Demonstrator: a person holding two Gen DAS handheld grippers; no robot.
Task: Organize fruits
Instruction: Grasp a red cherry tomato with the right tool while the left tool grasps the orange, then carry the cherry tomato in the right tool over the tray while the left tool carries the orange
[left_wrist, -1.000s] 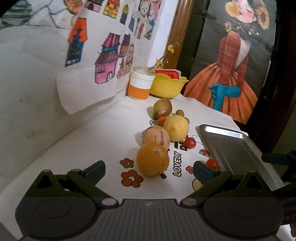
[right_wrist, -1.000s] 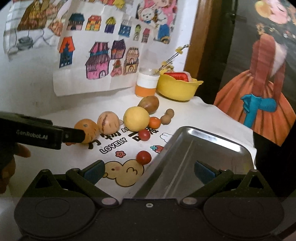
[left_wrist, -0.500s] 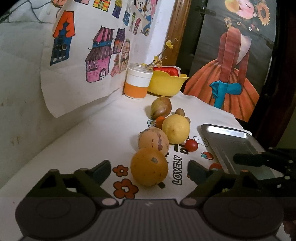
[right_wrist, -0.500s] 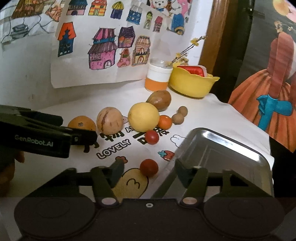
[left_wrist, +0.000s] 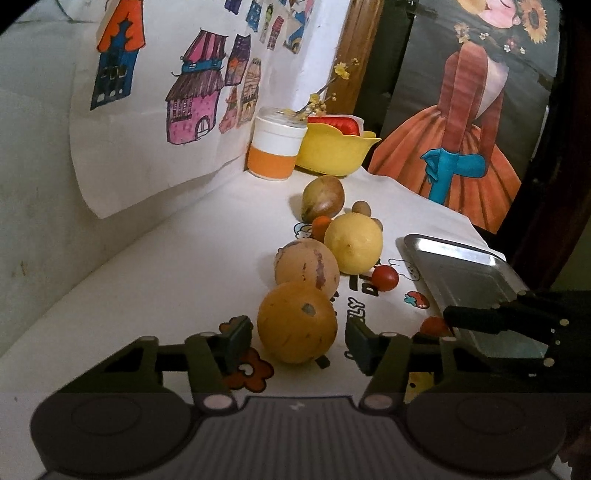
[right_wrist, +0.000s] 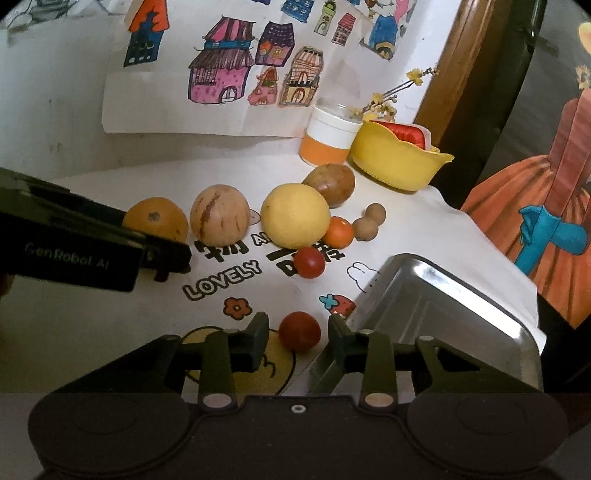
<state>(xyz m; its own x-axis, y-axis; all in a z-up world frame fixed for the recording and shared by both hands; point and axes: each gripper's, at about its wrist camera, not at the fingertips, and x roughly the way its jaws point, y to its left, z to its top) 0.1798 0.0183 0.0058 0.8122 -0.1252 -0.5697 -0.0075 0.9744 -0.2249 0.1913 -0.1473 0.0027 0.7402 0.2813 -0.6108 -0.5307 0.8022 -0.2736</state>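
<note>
Beside the metal tray (right_wrist: 476, 295), on its left, both grasps look about to be made: the left tool (left_wrist: 297, 338) sits low over the table (left_wrist: 166, 280), its jaws open and straddling the orange fruit (left_wrist: 296, 322) without visibly touching it. Nearer the tray, the right tool (right_wrist: 298, 341) brackets the small red tomato (right_wrist: 299, 330), jaws narrowly apart, no contact evident. Next, I judge, each must close gently, then lift towards the empty tray.

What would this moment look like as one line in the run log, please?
left gripper: open around orange fruit | right gripper: open around red tomato | tray: empty
</note>
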